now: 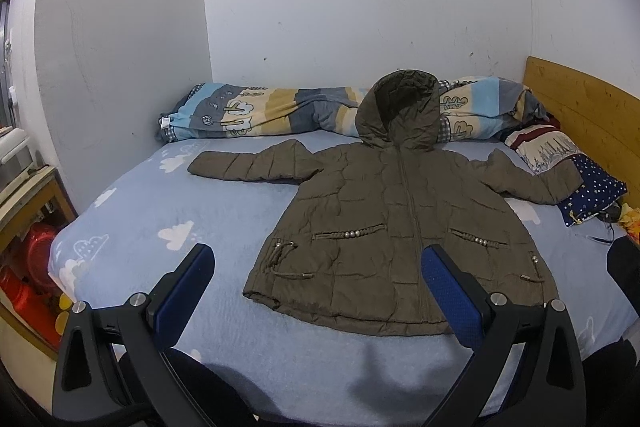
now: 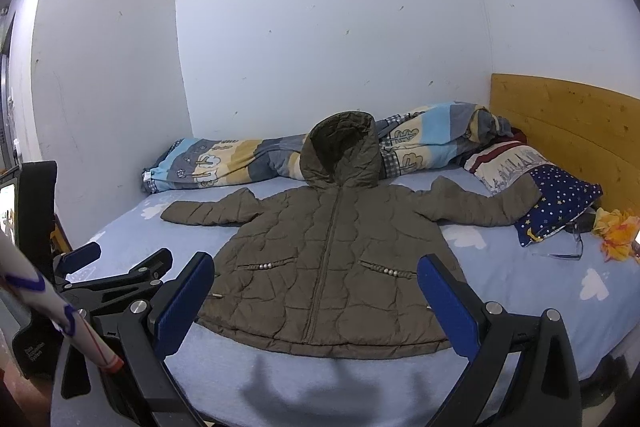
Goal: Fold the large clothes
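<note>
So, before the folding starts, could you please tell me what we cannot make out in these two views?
- Coat back and lining: both views, face up on the bed.
- Its right cuff: lies against the starry pillow, end unclear.
- Dark item beside the pillow: too small to identify.
- Left gripper in the right wrist view: partly behind a sleeve.
- Left edge of both views: cut off, blurred.

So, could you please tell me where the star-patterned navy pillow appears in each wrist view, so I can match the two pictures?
Left wrist view: the navy star pillow sits at the far right, under the cuff of the jacket sleeve.
Right wrist view: the navy star pillow lies right of centre, again under that cuff.
Shared landmark: the wooden headboard just behind the pillow.
</note>
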### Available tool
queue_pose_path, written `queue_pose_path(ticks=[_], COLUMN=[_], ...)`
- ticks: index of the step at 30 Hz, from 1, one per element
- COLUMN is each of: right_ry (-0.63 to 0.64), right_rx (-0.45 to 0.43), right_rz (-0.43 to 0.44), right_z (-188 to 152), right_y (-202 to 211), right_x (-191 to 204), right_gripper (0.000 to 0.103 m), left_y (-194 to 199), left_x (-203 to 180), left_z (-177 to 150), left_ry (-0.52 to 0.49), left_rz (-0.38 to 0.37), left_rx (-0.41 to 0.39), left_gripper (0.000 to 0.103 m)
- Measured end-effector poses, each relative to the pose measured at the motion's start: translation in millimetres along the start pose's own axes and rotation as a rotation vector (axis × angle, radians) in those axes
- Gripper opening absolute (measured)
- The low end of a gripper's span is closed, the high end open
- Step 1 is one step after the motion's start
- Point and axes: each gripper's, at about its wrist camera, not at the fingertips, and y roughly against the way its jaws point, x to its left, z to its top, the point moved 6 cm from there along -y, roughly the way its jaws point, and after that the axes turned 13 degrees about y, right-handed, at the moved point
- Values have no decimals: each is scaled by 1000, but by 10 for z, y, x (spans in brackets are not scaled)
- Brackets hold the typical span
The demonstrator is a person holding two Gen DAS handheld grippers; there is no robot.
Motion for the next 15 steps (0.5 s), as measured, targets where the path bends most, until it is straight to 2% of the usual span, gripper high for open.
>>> queue_pose_path(ticks=[15], right_ry=[0], right_rx=[8], right_rz=[6], right_z=[59], right_y=[-56], right_x=[26], right_gripper=[103], left_y=[-38], left_x=[34], left_z=[-18], left_ry=[-8], left_rz=[6], left_rx=[4], left_gripper=[103])
